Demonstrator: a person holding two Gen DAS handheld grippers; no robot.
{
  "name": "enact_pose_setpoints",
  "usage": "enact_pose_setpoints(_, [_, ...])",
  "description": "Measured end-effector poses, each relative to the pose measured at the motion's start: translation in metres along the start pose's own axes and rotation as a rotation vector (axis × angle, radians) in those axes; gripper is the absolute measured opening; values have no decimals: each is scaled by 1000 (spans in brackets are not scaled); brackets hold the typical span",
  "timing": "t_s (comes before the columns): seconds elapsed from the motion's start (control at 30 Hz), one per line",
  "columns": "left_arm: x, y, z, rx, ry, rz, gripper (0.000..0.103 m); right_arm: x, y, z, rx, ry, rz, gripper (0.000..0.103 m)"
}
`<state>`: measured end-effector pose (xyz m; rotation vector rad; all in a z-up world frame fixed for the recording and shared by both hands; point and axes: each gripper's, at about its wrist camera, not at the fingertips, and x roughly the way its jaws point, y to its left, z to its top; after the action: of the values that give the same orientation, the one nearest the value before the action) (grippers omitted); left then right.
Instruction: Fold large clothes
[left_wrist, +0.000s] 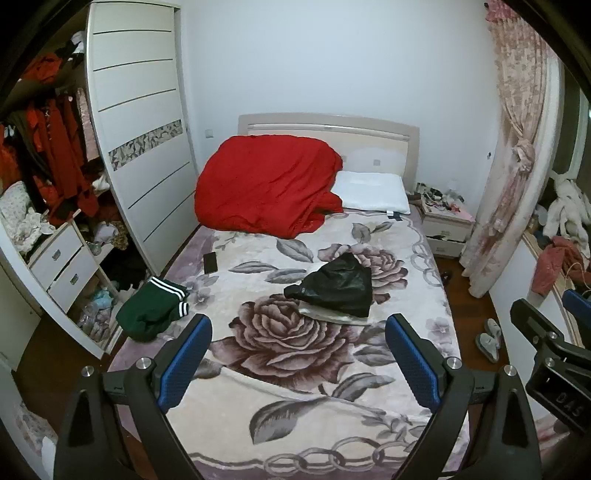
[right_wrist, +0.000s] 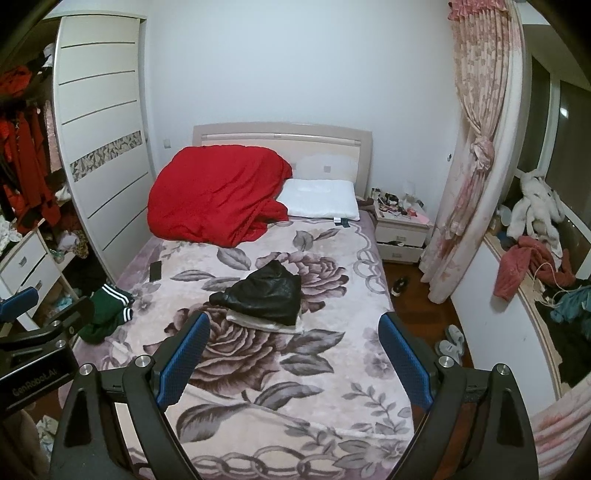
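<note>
A folded black leather-look garment (left_wrist: 338, 288) (right_wrist: 264, 295) lies mid-bed on top of a folded pale garment (left_wrist: 332, 315) (right_wrist: 258, 320). A crumpled green garment with white stripes (left_wrist: 151, 308) (right_wrist: 107, 314) sits at the bed's left edge. My left gripper (left_wrist: 297, 332) hangs open above the foot of the bed, nothing between its blue pads. My right gripper (right_wrist: 293, 330) is open too, empty, beside it to the right. Each gripper shows at the edge of the other's view: the right gripper (left_wrist: 554, 339) and the left gripper (right_wrist: 33, 332).
The bed (left_wrist: 295, 406) carries a floral blanket, a heaped red quilt (left_wrist: 266, 192), a white pillow (left_wrist: 371, 192) and a black phone (left_wrist: 210, 263). An open, cluttered wardrobe (left_wrist: 55, 184) stands left. A nightstand (left_wrist: 445, 221), curtain (left_wrist: 513, 147), slippers (left_wrist: 487, 339) and a cluttered ledge (right_wrist: 535, 266) are right.
</note>
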<state>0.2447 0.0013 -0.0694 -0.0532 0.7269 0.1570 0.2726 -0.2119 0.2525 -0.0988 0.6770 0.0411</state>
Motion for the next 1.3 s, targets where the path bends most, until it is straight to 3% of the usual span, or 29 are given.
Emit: enact_pose_setpoints(1.3, [-13,-6,9,-1,-40,-2,97,-27,9,-11,32,-24,6,96])
